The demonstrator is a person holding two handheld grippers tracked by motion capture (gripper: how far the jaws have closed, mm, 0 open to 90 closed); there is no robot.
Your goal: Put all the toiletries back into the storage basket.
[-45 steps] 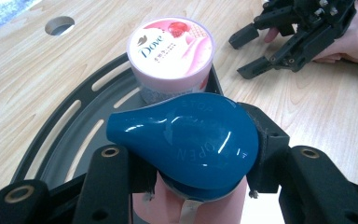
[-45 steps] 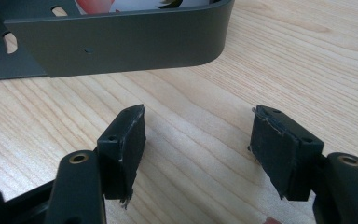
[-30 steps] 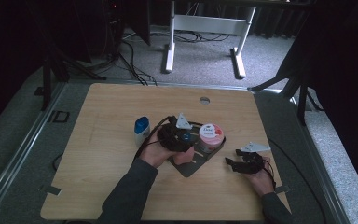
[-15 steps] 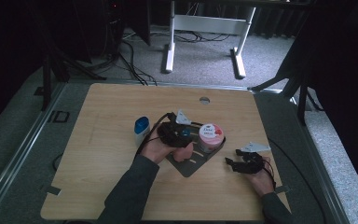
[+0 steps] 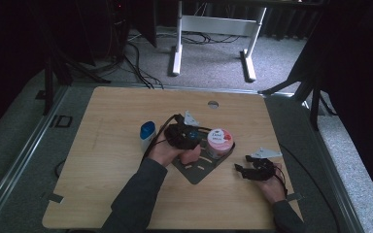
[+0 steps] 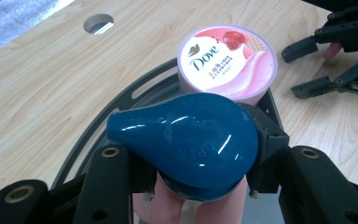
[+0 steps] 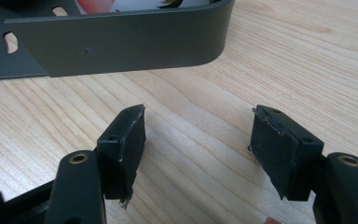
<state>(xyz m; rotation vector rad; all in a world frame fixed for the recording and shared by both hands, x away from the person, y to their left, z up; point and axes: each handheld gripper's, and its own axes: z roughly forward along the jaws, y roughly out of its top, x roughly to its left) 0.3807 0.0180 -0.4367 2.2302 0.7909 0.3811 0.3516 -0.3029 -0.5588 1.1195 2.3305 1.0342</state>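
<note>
We count two grippers, one blue-capped bottle, one pink Dove tub, one second bottle with a blue cap and one dark metal tray on the wooden surface [image 5: 107, 145].

The left gripper [image 6: 191, 186] has its fingers [image 6: 107, 177] clenched on the blue-capped bottle [image 6: 186, 140], one black finger on each side of the teardrop cap, and the pale pink body of the bottle shows just below between them. Straight beyond these fingers, touching the far edge of the cap in the left gripper view, stands the Dove tub [image 6: 227, 60] on the dark tray [image 6: 93, 126]. In the high view the second bottle [image 5: 147, 133] stands on the surface just to the left of the left hand [image 5: 167, 151].

The right gripper [image 7: 198, 149] rests with its fingers [image 7: 123, 140] released and apart, with bare wood between them. Ahead of these fingers lies the rounded corner of the tray, near but not touching. In the high view this gripper sits well to the right of the tub.
</note>
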